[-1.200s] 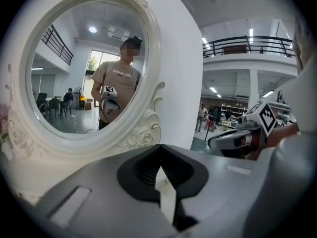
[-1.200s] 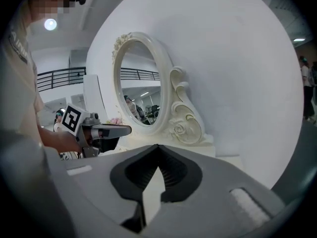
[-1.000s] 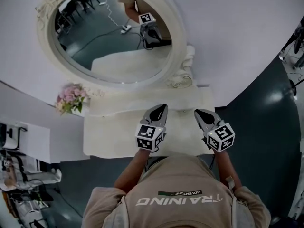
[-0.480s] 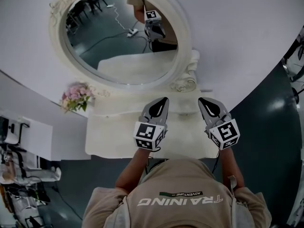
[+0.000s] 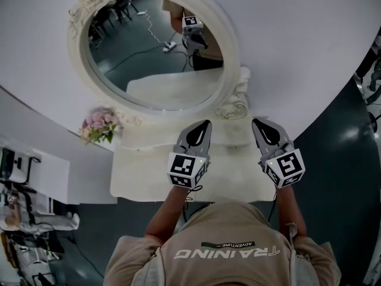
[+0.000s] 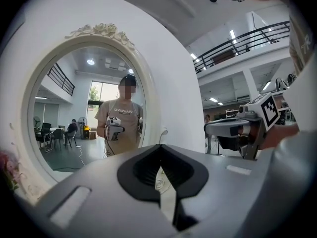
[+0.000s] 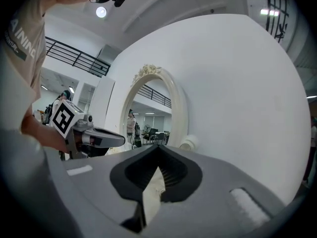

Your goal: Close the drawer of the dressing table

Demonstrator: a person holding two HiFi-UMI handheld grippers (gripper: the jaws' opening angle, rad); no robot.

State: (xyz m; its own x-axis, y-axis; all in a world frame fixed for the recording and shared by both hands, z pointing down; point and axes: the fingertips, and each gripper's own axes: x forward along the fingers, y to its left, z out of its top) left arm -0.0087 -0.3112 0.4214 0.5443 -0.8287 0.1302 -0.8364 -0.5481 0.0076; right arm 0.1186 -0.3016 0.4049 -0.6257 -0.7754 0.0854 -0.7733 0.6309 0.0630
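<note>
Head view first: the dressing table sits mid-frame, a pale white top running left to right just above the person's shirt. Both grippers hang over it, side by side and well apart. The left gripper is at centre, its marker cube low and its tip pointing up the frame toward the mirror. The right gripper is just right of centre and points the same way.

The left gripper's own view shows the two jaws brought together at the tip with nothing between them. There is only a thin slit lower down, and pale table shows through it. The right gripper's view shows the same: the jaws meet at the point and hold nothing.

As for the drawer, no view shows it clearly. The table's near edge runs under the person's body at the bottom of the head view, and I cannot tell how far the drawer stands out.

Behind the table, the oval mirror fills the upper left and centre, in a carved cream frame against a white wall. The glass reflects the person holding a gripper. A small bunch of pink flowers sits at the table's back left corner, just beside the mirror frame. Dark floor shows at the right.
</note>
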